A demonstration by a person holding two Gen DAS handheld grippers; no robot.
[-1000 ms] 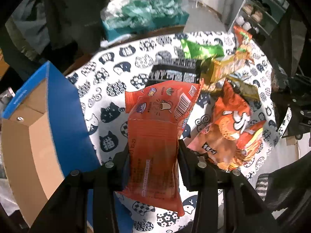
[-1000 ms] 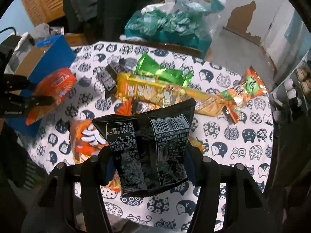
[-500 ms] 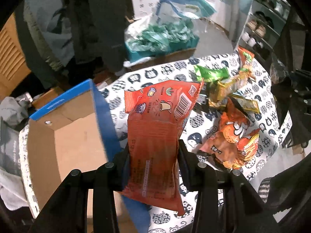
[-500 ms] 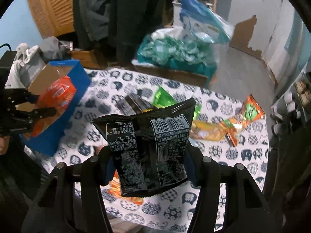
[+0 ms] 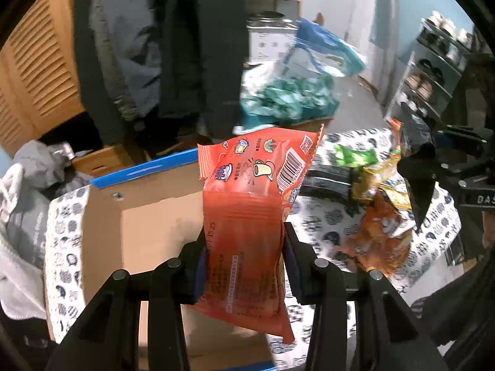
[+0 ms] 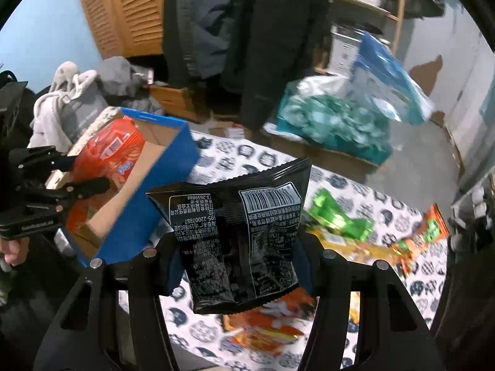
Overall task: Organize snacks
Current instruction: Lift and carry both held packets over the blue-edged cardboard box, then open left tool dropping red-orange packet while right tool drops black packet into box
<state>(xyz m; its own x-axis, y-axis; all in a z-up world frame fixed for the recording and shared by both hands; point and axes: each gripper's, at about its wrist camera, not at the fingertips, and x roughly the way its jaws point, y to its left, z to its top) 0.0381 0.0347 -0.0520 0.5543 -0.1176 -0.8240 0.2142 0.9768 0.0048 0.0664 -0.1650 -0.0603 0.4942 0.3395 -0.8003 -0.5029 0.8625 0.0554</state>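
Cardboard box (image 5: 130,225) at table's left edge, blue outside, looks empty inside. Left gripper (image 5: 244,256) clamped on orange packet (image 5: 247,216), held over box opening. Best: lower packet below rim, then release flat, keep clear of near wall. Right gripper (image 6: 238,262) clamped on black packet (image 6: 238,235), above cat-print tablecloth (image 6: 386,216), well right of box; should wait its turn. Loose snacks (image 6: 340,219) remain on table.

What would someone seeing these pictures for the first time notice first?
Probably the two clamped snack bags: an orange packet in the left gripper, held over the open blue cardboard box, and a black packet in the right gripper. Behind lies a cat-print tablecloth strewn with more snacks.
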